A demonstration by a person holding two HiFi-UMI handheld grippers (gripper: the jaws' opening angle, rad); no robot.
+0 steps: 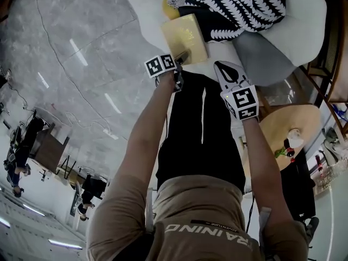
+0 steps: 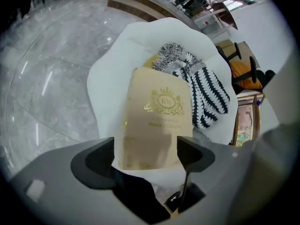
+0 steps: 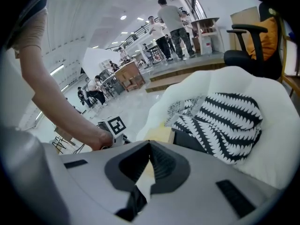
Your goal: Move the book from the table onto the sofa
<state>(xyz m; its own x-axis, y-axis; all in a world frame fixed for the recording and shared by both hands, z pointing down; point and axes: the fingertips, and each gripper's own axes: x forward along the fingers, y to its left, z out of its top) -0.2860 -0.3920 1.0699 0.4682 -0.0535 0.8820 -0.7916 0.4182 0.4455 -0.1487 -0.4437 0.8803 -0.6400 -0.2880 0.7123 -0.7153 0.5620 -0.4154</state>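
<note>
The cream, gold-stamped hardcover book [image 1: 185, 34] lies flat on the white, rounded sofa [image 1: 147, 10], off the round wooden tabletop [image 1: 304, 118], which stands well apart at the person's right and carries a small white cup [image 1: 294, 136]. In the left gripper view the book [image 2: 154, 121] rests cover up on the sofa's pale seat [image 2: 112, 74], its gold crest facing the camera. Its far end lies just beside a black-and-white zigzag knitted throw [image 2: 206, 93].

The left claw [image 1: 181, 57] points steeply down at the near edge of the book. Its jaws are spread wide [image 2: 145, 146], and the book's near end sits between the two dark pads. The pads stand just beside the book's side edges without pinching it, and the book's weight is on the sofa. The left claw's marker cube [image 1: 160, 65] shows beside the person's left hand.

The right claw [image 1: 225, 69] hangs over the person's black trousers [image 1: 201, 129], short of the sofa's edge and near a grey cushion [image 1: 261, 56]. Its jaws are pressed together at the tips [image 3: 150, 146] with nothing between them. Past them, the right gripper view shows a corner of the book [image 3: 159, 135], the throw [image 3: 229, 121] spread over the sofa [image 3: 281, 107], and the left claw's marker cube [image 3: 115, 125].

Grey marble-look floor [image 1: 70, 53] surrounds the sofa.
</note>
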